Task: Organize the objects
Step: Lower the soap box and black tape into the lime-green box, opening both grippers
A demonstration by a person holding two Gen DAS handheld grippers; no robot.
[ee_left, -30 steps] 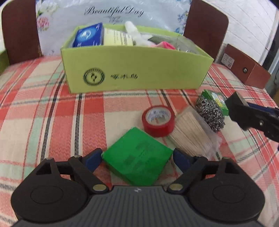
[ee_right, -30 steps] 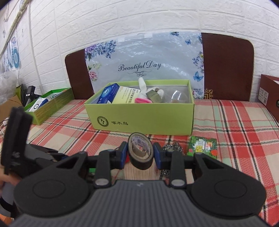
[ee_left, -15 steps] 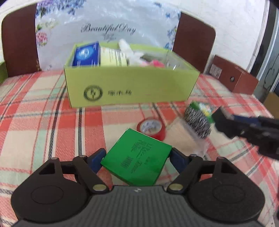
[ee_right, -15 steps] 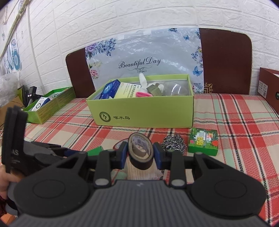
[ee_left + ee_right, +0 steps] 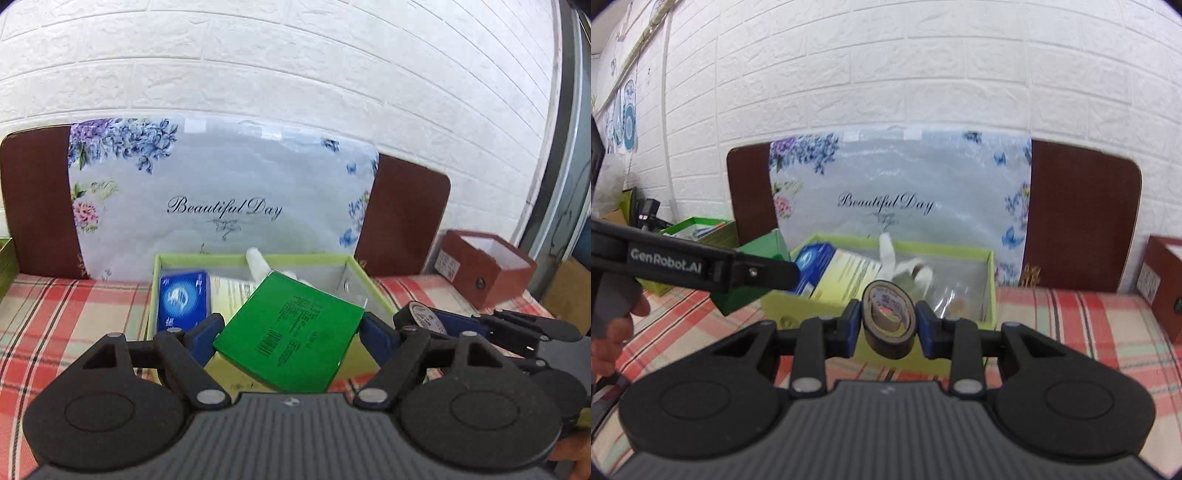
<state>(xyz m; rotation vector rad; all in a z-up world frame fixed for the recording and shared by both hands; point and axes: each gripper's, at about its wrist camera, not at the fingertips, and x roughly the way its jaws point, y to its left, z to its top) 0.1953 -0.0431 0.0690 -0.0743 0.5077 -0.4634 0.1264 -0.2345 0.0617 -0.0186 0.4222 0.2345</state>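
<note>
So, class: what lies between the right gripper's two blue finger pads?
A dark roll of tape, clamped on edge between the pads, shown in the right wrist view.

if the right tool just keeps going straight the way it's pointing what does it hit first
Most likely the light green box: the right tool, shut on the black tape roll, aims at its near wall or just over it, toward the clear bag inside. Depth is hard to judge.
</note>
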